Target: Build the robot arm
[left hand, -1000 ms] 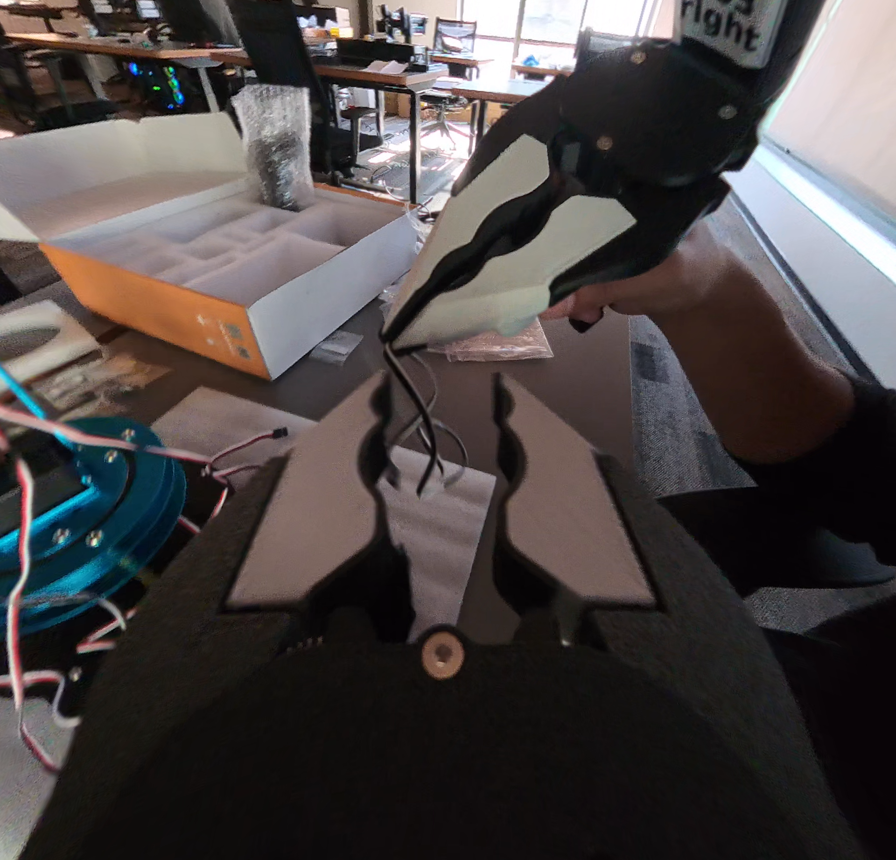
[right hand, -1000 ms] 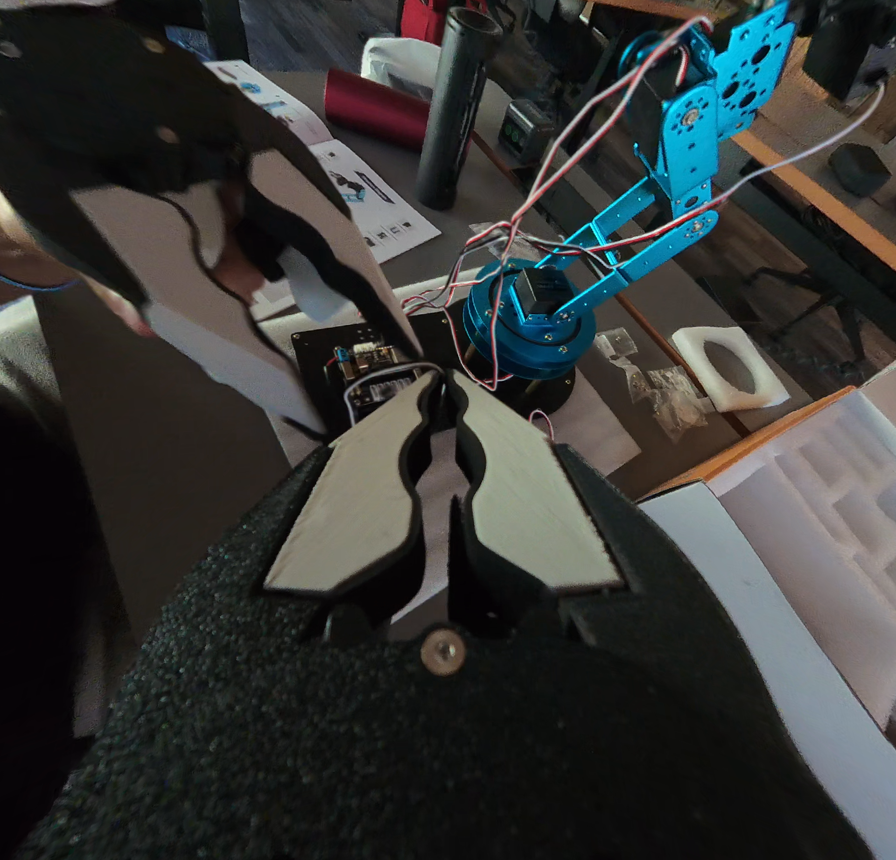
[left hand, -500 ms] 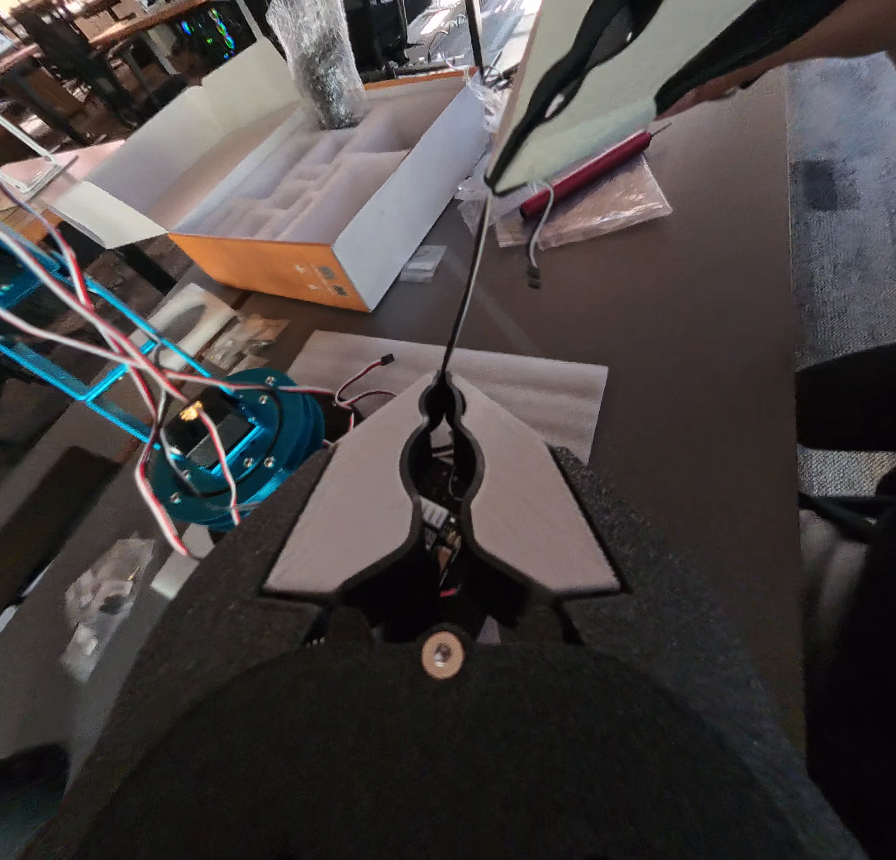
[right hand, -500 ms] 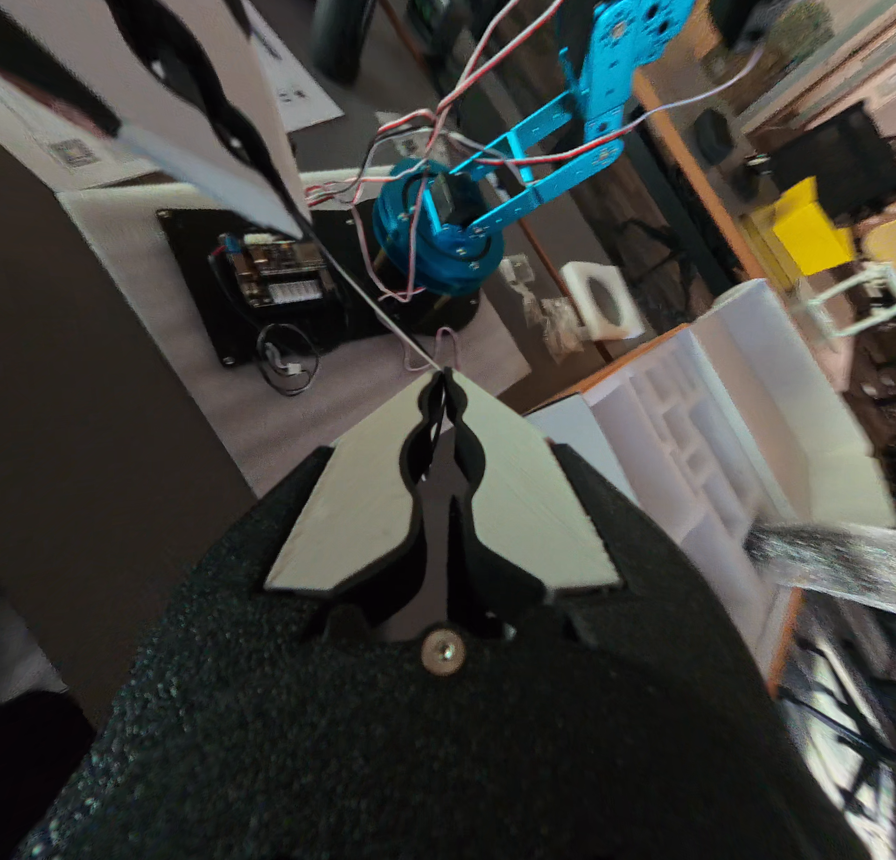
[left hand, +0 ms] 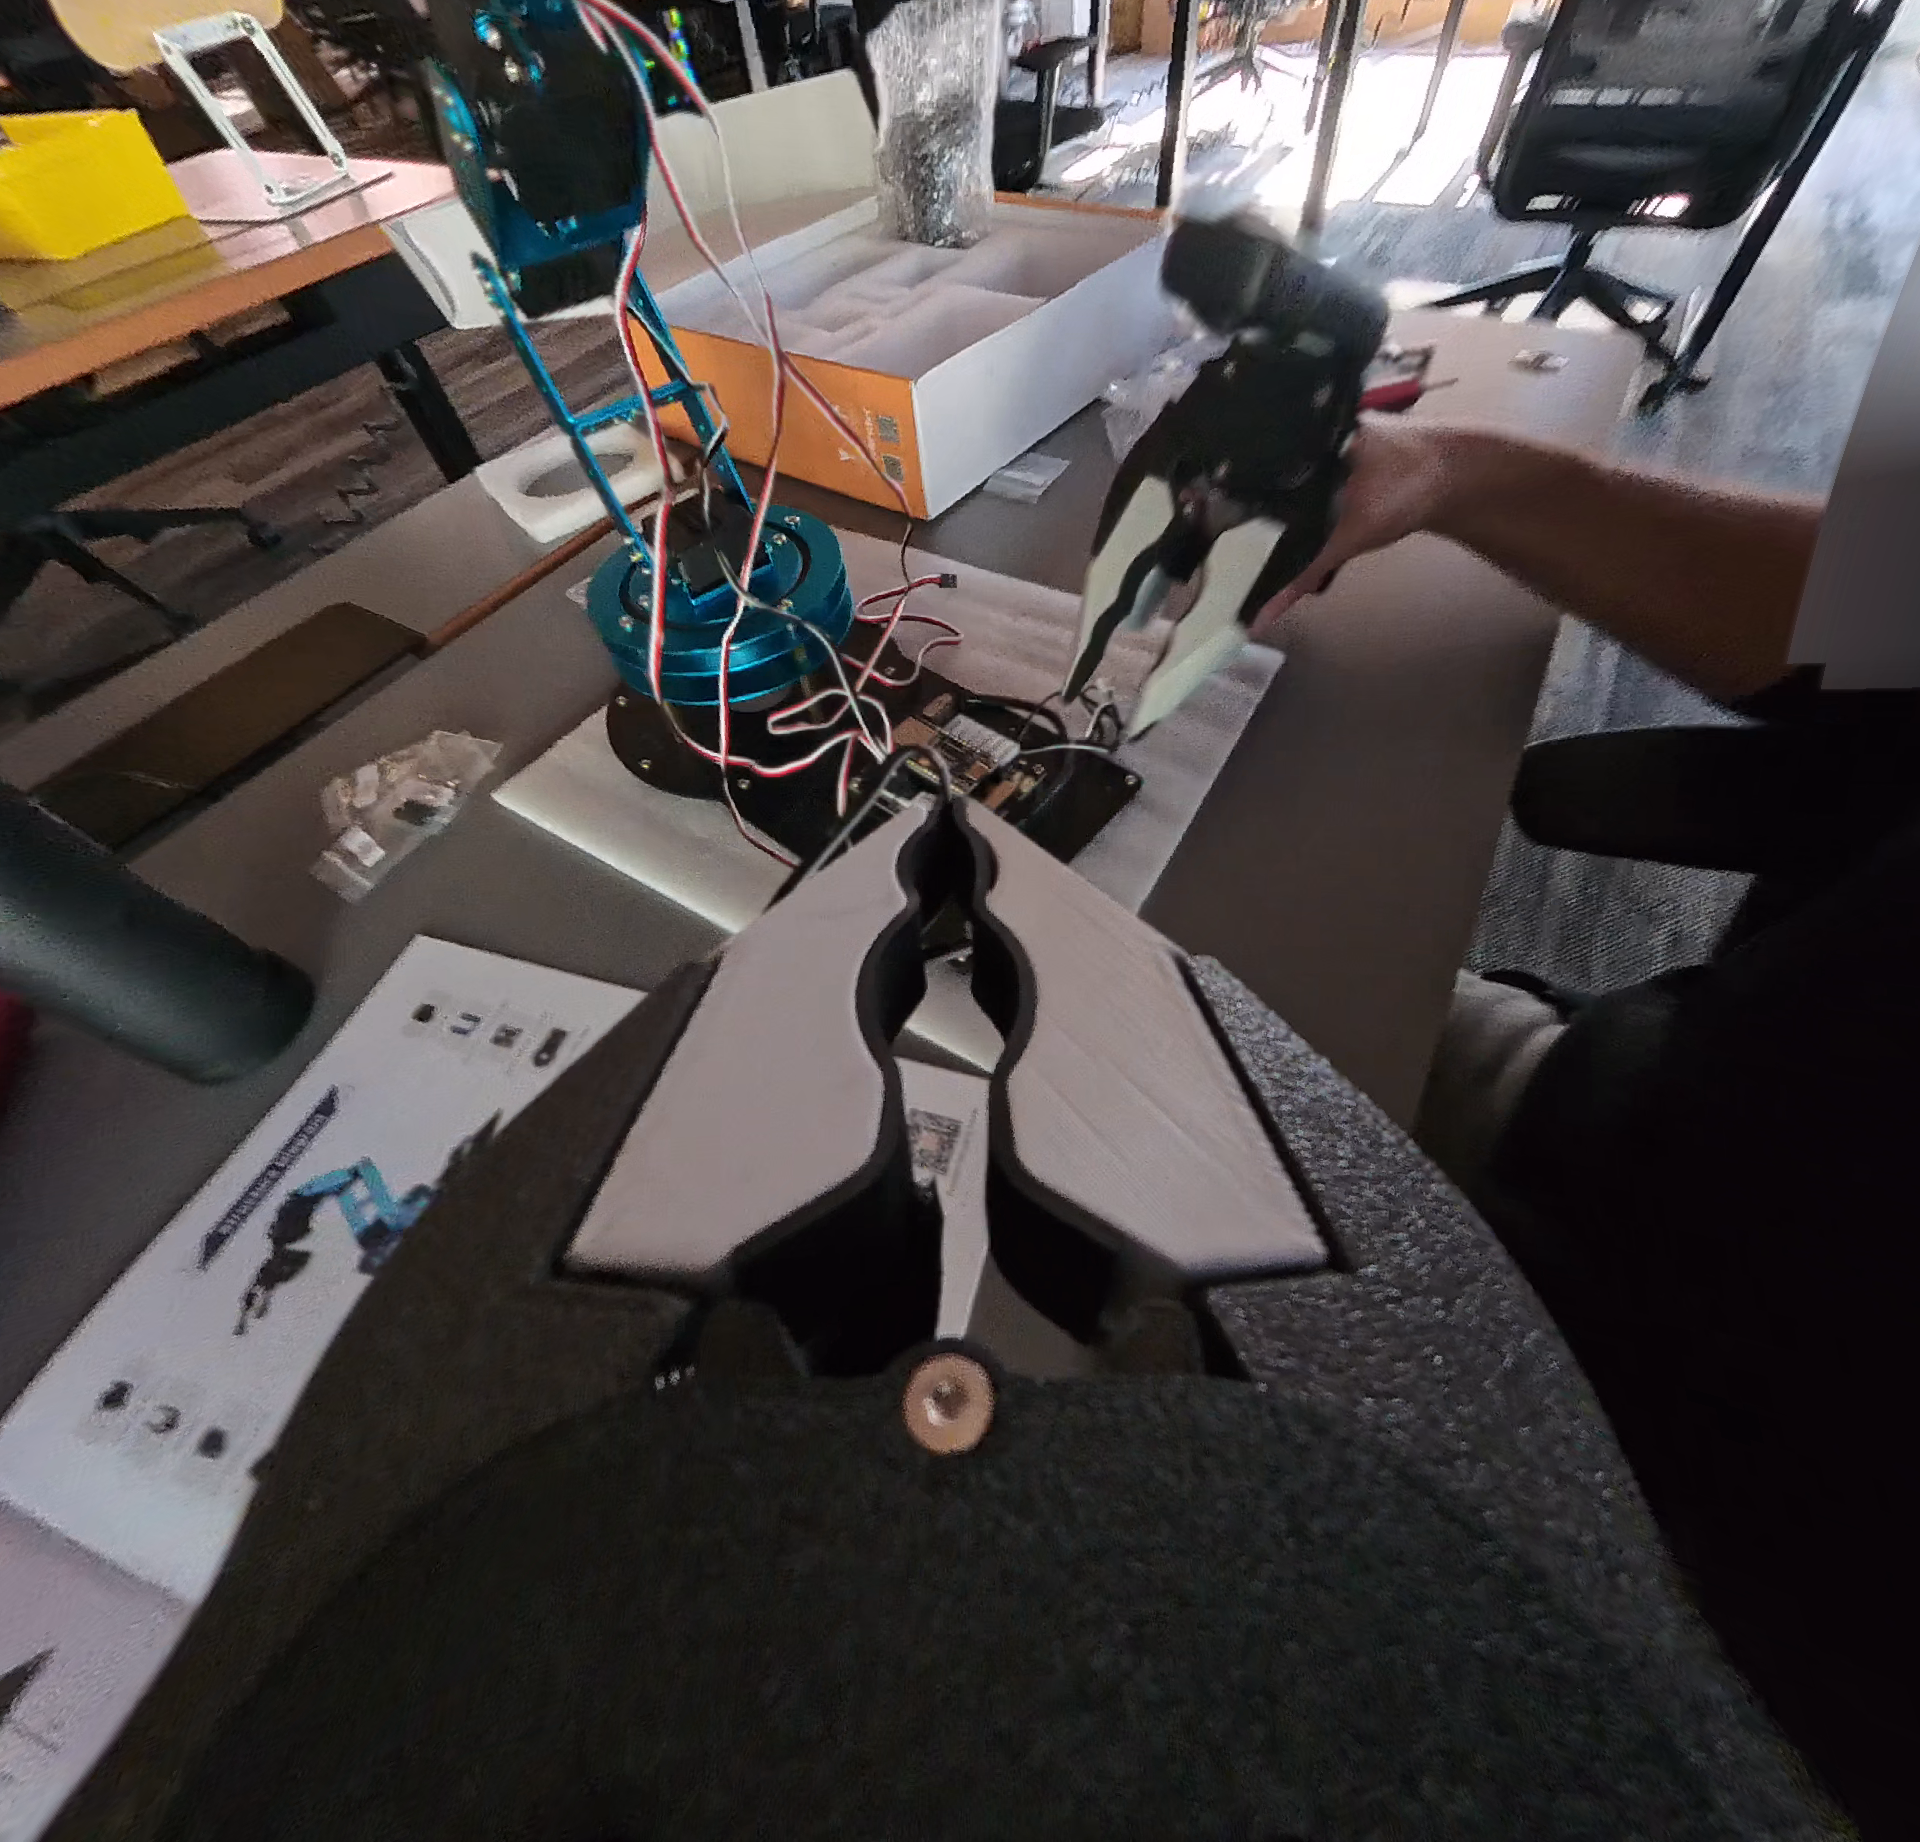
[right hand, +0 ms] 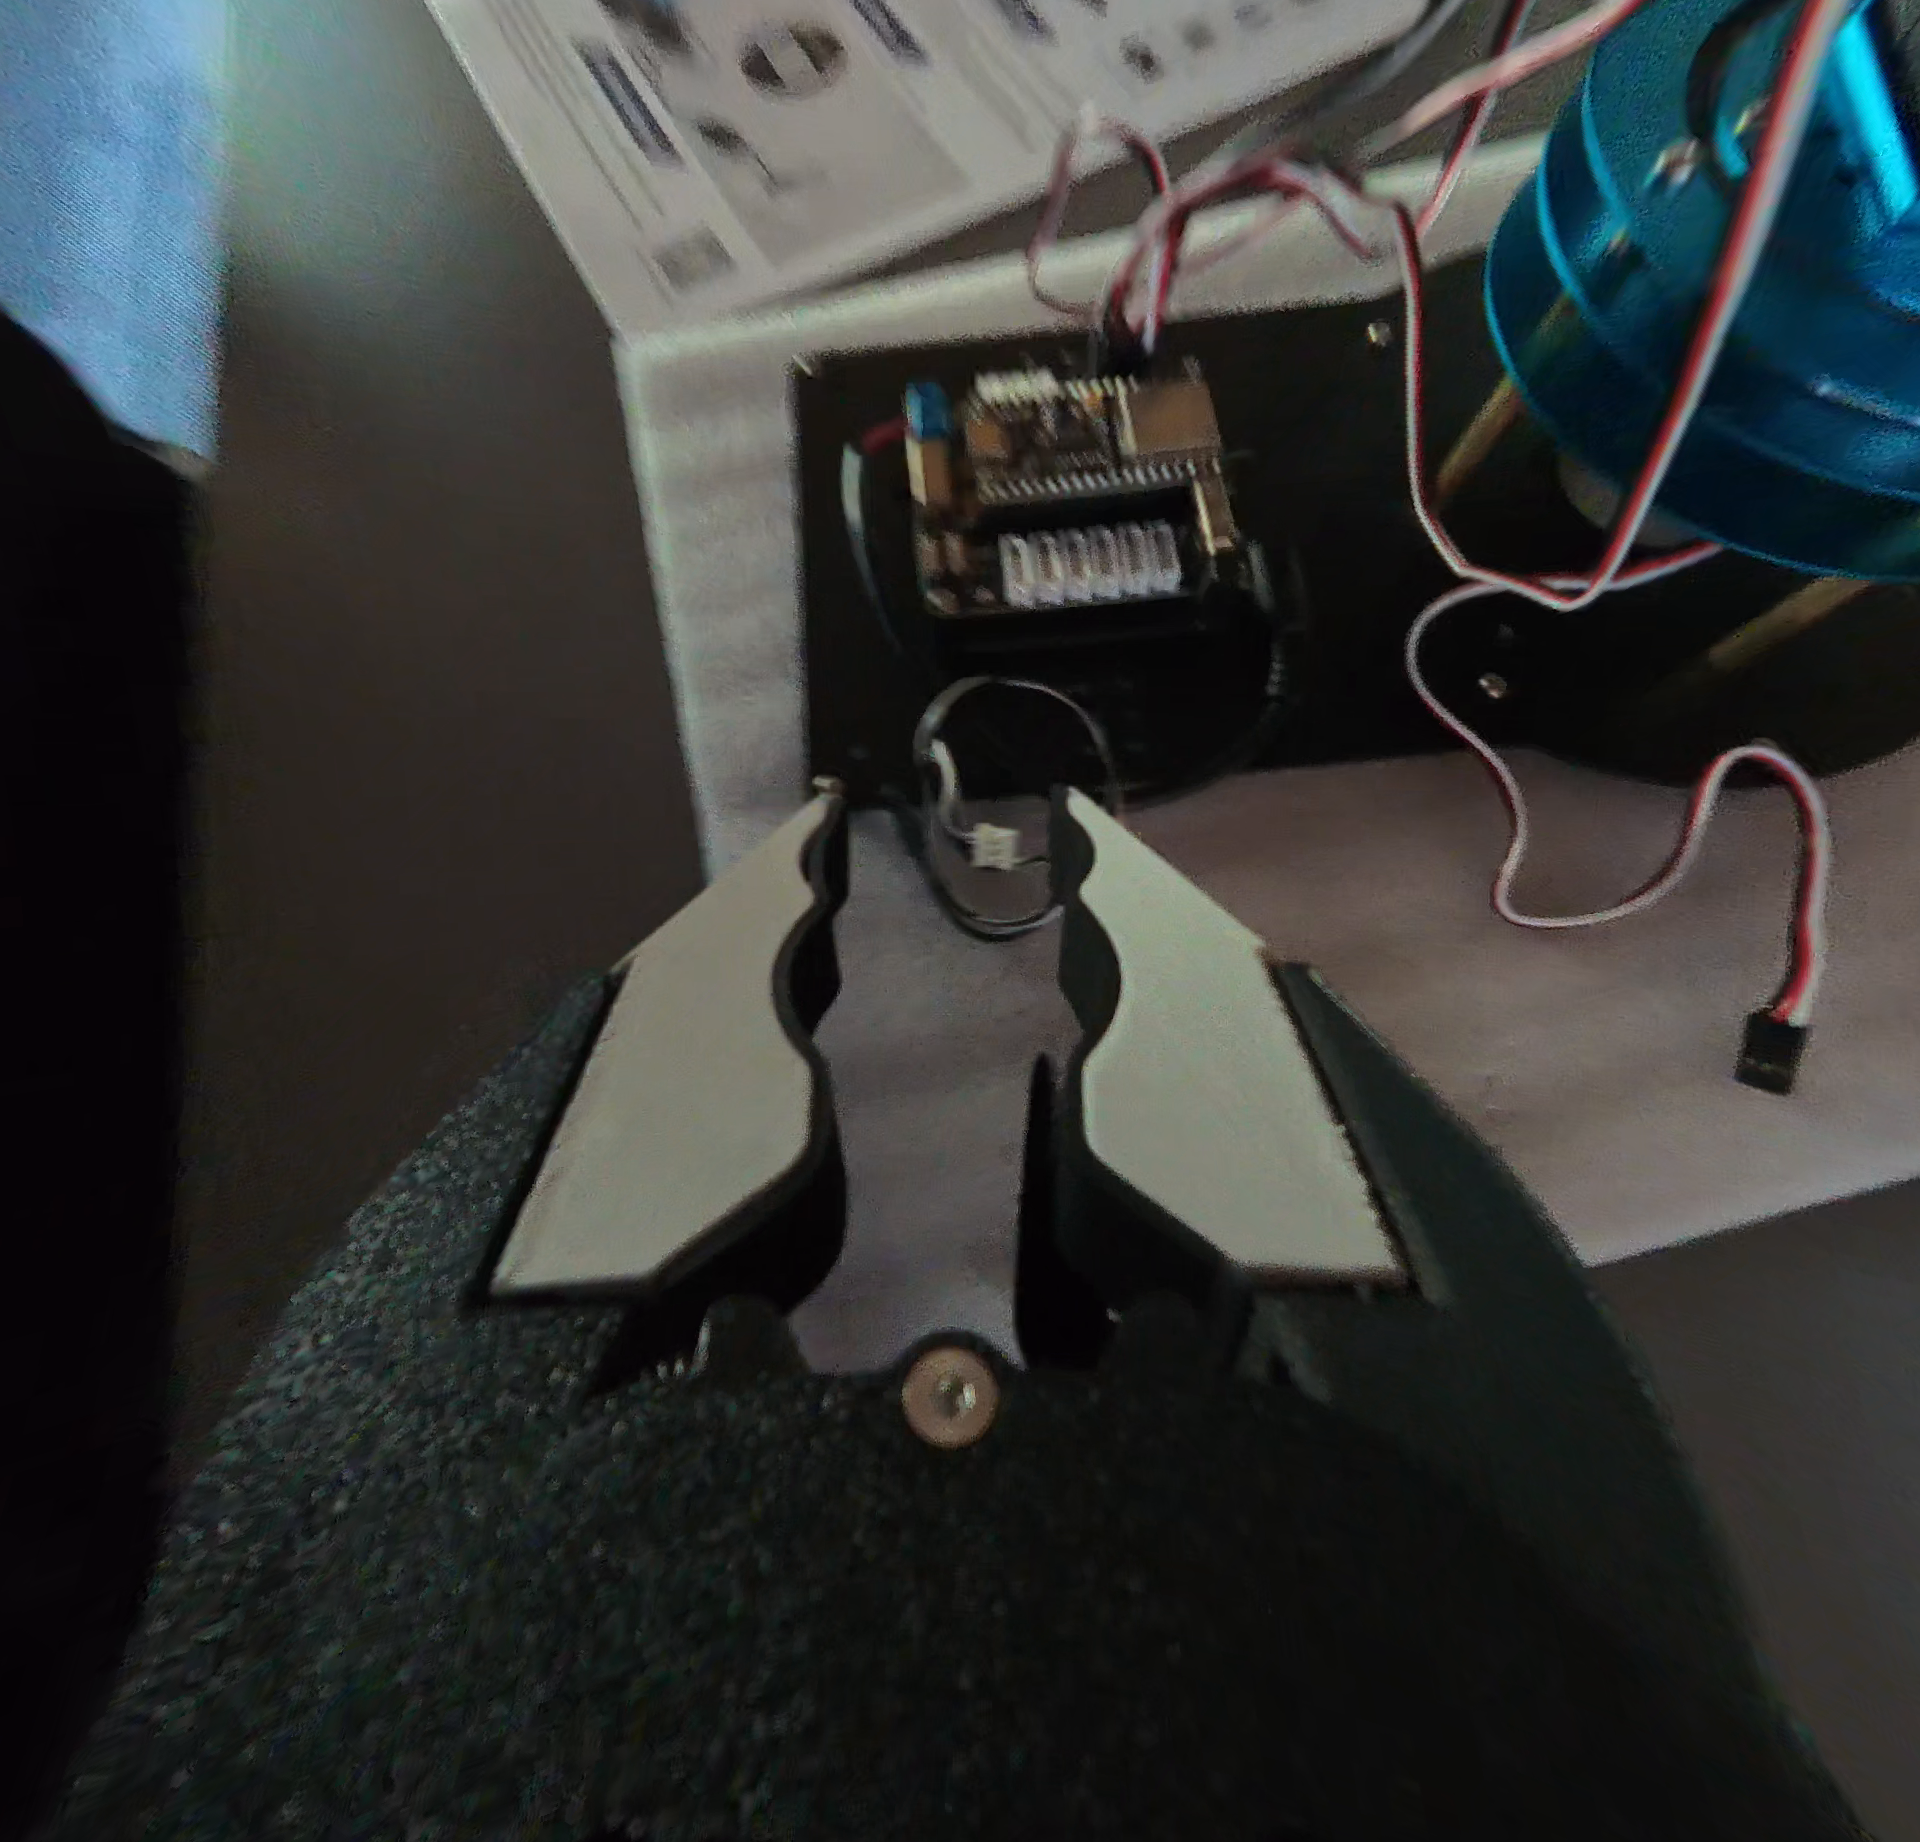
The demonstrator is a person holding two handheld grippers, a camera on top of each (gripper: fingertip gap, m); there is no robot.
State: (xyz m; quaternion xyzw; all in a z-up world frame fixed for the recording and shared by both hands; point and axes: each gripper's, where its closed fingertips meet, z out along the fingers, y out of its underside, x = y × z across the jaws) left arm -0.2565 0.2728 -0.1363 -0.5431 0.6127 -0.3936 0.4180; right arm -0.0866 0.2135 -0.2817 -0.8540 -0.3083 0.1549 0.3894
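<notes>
Hovering over the white foam sheet (right hand: 1403, 1117), the right gripper (right hand: 940, 805) is standing wide apart, holding nothing; a small black wire loop (right hand: 987, 857) with a white plug is lying between its tips, at 6 o'clock of the circuit board (right hand: 1081, 504); the blue arm base (right hand: 1714, 338) is sitting at 2 o'clock. The left gripper (left hand: 943, 816) is pressing its tips together, seemingly pinching a thin wire (left hand: 831, 847), above the leaflet (left hand: 312, 1221).

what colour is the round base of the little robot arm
Metallic blue round base, clearest in the left wrist view.
</notes>
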